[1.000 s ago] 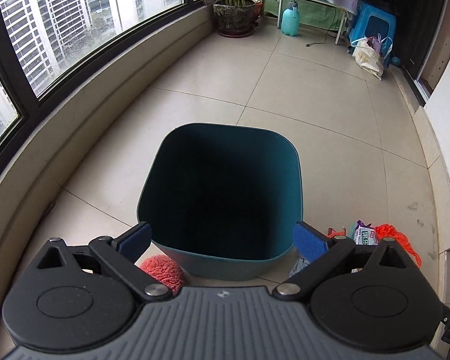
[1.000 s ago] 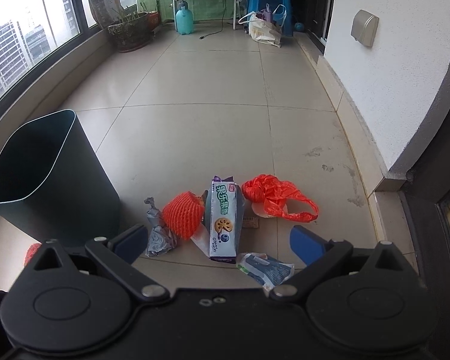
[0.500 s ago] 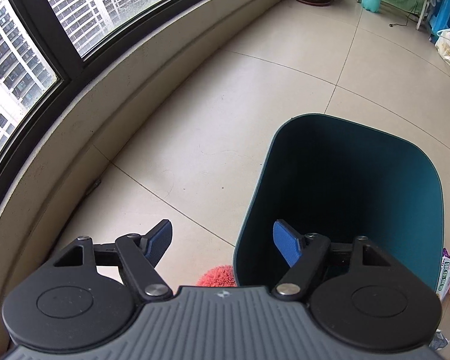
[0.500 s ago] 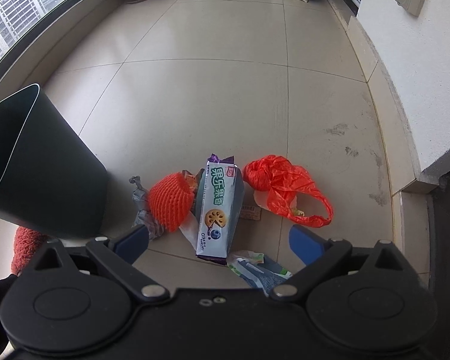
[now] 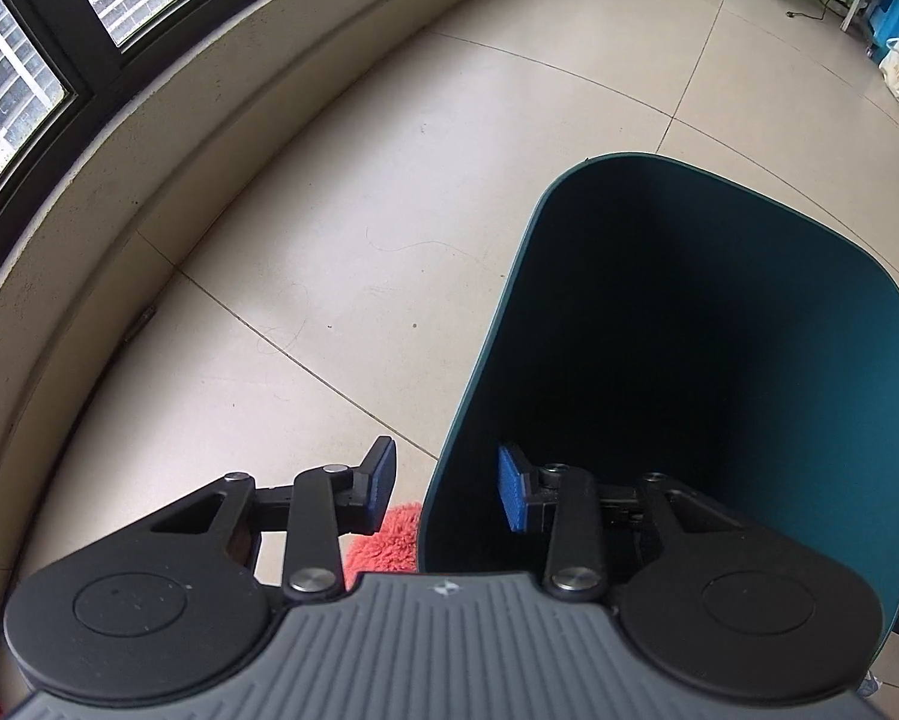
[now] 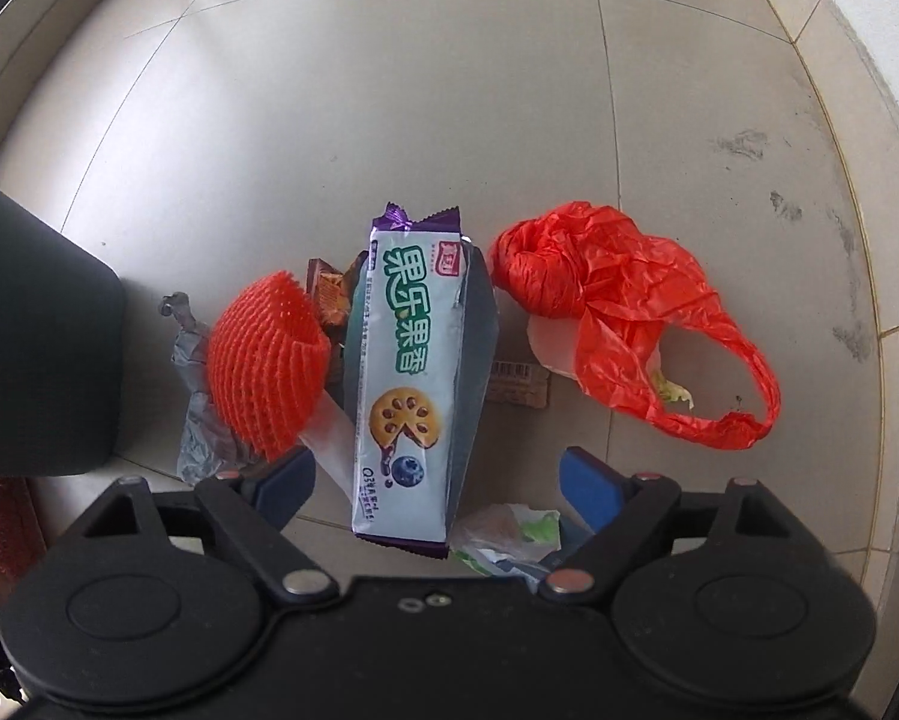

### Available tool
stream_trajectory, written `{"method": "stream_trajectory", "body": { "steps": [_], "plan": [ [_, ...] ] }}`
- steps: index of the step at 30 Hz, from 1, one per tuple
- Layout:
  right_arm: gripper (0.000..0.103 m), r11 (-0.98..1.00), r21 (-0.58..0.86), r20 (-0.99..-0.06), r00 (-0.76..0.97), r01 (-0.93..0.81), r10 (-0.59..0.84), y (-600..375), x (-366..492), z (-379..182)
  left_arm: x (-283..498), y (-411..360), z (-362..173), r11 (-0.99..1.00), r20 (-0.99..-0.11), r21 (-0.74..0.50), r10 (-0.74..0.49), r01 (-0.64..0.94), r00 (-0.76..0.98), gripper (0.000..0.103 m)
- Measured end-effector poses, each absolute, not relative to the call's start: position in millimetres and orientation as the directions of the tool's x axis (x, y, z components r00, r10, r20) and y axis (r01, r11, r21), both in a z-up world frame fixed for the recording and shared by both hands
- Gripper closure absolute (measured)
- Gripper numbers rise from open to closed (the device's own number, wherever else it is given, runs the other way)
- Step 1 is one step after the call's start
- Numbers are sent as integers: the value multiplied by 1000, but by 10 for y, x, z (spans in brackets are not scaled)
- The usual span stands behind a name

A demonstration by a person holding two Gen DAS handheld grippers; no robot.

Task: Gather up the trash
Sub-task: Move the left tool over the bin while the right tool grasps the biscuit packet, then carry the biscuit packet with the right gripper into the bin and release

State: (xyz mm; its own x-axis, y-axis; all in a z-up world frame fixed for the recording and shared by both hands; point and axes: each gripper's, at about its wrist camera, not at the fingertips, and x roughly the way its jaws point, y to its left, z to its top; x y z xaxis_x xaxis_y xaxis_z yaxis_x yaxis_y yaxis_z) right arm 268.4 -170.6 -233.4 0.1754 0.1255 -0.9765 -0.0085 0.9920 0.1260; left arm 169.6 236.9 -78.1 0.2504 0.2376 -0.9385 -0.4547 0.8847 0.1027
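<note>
My left gripper (image 5: 446, 489), jaws just closing astride the bin (image 5: 689, 360) wall, may tip it; my right gripper (image 6: 434, 483), wide, narrowing over the biscuit packet (image 6: 410, 378) on the floor, could snag neighbouring litter

The biscuit packet (image 6: 406, 384) reads 果乐果香 in green; a barcode label (image 6: 518, 381) lies beside it, digits unreadable

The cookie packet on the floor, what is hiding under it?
A dark grey wrapper pokes out along the cookie packet's right edge, and a brown wrapper at its upper left. A clear plastic strip slips beneath. How far they reach underneath is covered.
</note>
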Motion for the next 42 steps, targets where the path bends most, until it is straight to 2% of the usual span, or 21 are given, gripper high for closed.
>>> {"method": "stream_trajectory", "body": {
  "steps": [1, 4, 9, 12, 14, 17, 20, 25, 30, 36, 42],
  "plan": [
    [15, 992, 125, -978, 169, -2, 124, -1686, 2711, -2398, 1700, 2350, -797, 886, -939, 105, 238, -452, 248, 72],
    [17, 992, 127, -980, 154, 15, 123, -1611, 2806, -2652, 1703, 2301, -806, 884, -938, 127, 254, -449, 235, 83],
    [23, 991, 131, -983, 137, 35, 125, -1527, 2862, -2860, 1705, 2261, -813, 877, -934, 140, 271, -460, 232, 88],
    [35, 993, 115, -985, 133, 38, 109, -1505, 2840, -2896, 1711, 2259, -829, 879, -930, 153, 283, -453, 235, 88],
    [51, 993, 113, -985, 133, 42, 106, -1518, 2826, -2885, 1719, 2292, -838, 880, -928, 160, 288, -448, 235, 88],
    [63, 993, 108, -982, 157, 35, 102, -1524, 2807, -2803, 1726, 2293, -847, 881, -929, 161, 288, -446, 234, 88],
    [69, 995, 92, -981, 175, 24, 87, -1515, 2783, -2677, 1757, 2304, -856, 882, -928, 163, 289, -441, 235, 88],
    [71, 999, 51, -977, 205, -14, 53, -1509, 2748, -2263, 1760, 2332, -852, 886, -930, 155, 281, -438, 238, 88],
    [70, 995, 23, -964, 261, -94, 47, -1404, 2726, -1617, 1765, 2387, -855, 890, -935, 146, 266, -432, 232, 89],
    [70, 960, 103, -925, 329, -261, 189, -781, 2655, -568, 1773, 2420, -842, 893, -946, 139, 248, -428, 211, 91],
    [69, 881, 194, -885, 311, -431, 347, 34, 2560, 109, 1760, 2471, -849, 898, -957, 122, 219, -423, 190, 92]
  ]
}}
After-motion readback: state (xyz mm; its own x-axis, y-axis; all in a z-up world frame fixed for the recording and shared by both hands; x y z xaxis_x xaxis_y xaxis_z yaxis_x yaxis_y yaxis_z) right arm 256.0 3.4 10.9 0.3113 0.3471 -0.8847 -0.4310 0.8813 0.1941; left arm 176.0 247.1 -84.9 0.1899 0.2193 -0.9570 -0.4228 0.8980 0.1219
